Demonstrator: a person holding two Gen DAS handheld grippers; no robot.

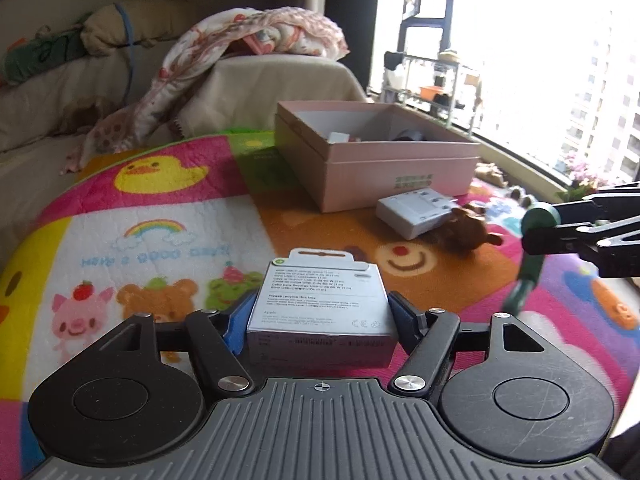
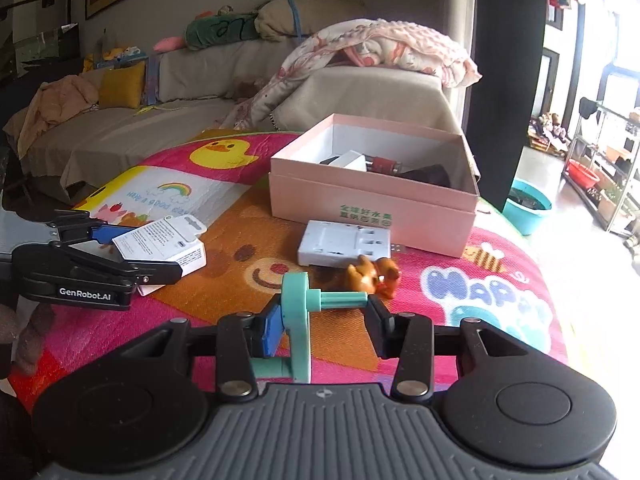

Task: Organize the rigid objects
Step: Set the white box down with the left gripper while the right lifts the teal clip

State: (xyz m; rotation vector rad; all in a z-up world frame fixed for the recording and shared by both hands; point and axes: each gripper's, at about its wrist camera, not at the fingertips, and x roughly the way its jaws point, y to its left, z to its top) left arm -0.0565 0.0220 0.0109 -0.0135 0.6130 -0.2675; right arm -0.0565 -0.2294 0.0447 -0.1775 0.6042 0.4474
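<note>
Presently, both grippers are loaded and neither load has reached the pink box (image 2: 372, 208). The left gripper (image 1: 320, 316) pinches a small white carton (image 1: 320, 304), its pads pressed on both sides, near the edge of the play mat (image 1: 168, 216) and well short of the box. The right gripper (image 2: 324, 320) is clamped on a teal plastic piece (image 2: 304, 320), a disc with a peg across the jaws, held just above the mat.

Done: the box already contains several items, among them a white block and a dark red part; their full count cannot be told.

Outstanding: the carton, the teal piece, a white adapter (image 2: 344, 242) lying just in front of the box, and a small brown toy animal (image 2: 374, 274) touching the adapter's near edge.

Assessment: the task is partly complete, with four items yet to be boxed.
</note>
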